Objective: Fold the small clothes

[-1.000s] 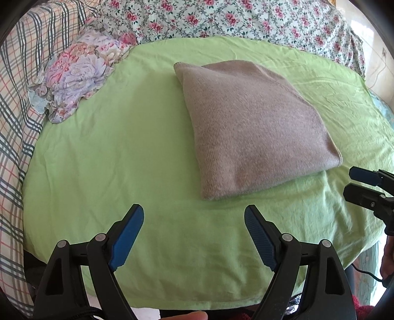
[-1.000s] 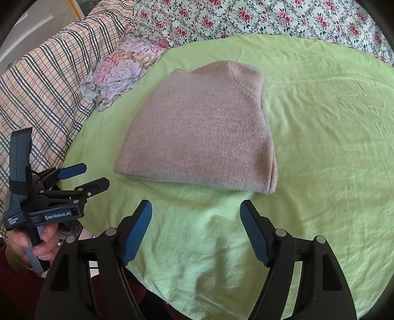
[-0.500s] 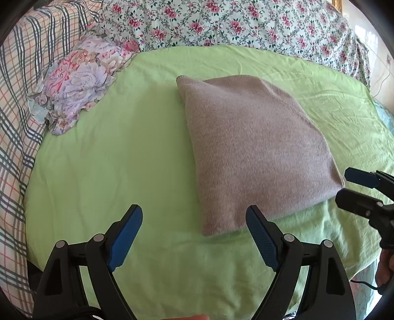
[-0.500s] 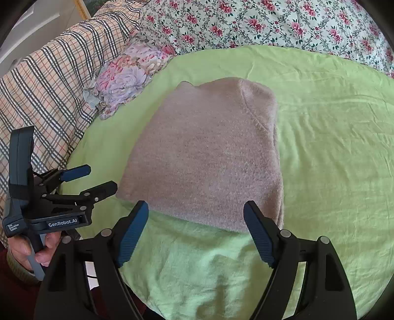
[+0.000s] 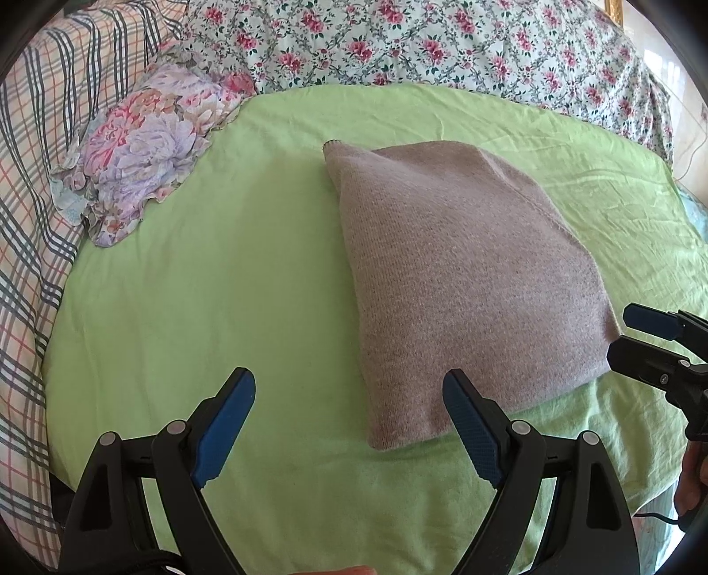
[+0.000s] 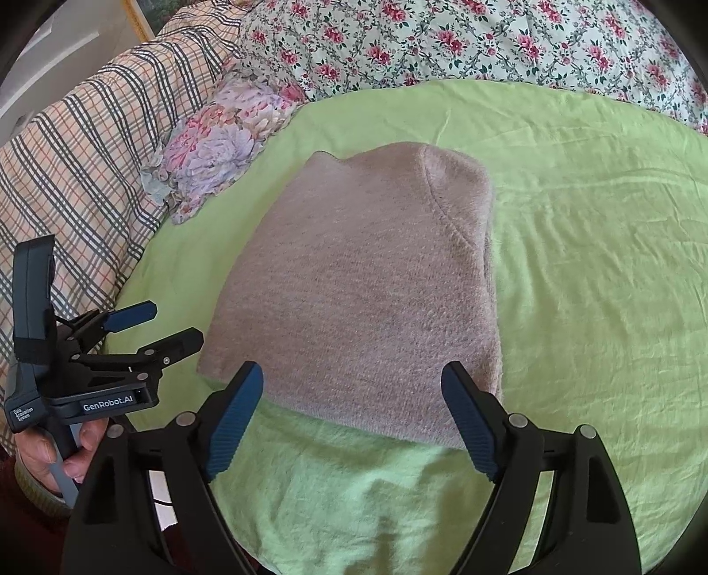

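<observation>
Both claws hang low over the near edge of a bed. Nearest in the left wrist view, the left claw (image 5: 347,398) stands wide apart with nothing between its blue pads (image 5: 225,424), only bare green sheet (image 5: 212,318) beneath them. The right claw (image 6: 352,389) is opening at this moment; its pads (image 6: 234,411) straddle the near edge of the sweater (image 6: 363,300) from above and do not press on it. A hand (image 6: 53,460) grips the handle of the left claw at the lower left of the right wrist view.

Just beyond the fingertips lies the sweater, a mauve knit folded into a thick, roughly square bundle, flat on the green sheet near its front edge. In the left wrist view the sweater (image 5: 464,283) sits to the right of the left claw's gap, and the right claw (image 5: 637,340) reaches in from the right edge, close to the bundle's near right corner.

Farther back on the left, a small ruffled pillow (image 5: 146,150) with large pink and lilac flowers rests where the green sheet meets a plaid blanket (image 5: 31,177). Across the far side runs a cover (image 5: 420,40) printed with small red flowers.
</observation>
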A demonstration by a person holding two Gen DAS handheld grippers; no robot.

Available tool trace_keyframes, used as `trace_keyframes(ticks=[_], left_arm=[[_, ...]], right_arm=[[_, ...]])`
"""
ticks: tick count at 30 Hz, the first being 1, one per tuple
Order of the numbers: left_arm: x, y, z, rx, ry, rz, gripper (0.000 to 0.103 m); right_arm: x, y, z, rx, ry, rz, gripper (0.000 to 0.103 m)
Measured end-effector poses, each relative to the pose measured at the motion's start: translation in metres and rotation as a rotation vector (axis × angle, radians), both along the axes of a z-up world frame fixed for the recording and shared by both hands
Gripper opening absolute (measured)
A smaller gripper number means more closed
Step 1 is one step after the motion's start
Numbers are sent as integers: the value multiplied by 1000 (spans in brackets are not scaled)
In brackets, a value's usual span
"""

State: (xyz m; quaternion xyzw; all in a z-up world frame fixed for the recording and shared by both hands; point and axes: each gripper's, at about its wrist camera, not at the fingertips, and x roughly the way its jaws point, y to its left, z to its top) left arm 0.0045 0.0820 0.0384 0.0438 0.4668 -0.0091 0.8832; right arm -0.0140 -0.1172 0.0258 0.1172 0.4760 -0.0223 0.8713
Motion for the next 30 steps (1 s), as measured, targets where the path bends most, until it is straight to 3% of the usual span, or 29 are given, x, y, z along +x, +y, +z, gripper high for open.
trace_keyframes(ticks=[30], left_arm=[[27,-20,-1,20,-17,-15,90]], right_arm=[[28,-20,-5,21,0,-20,83]])
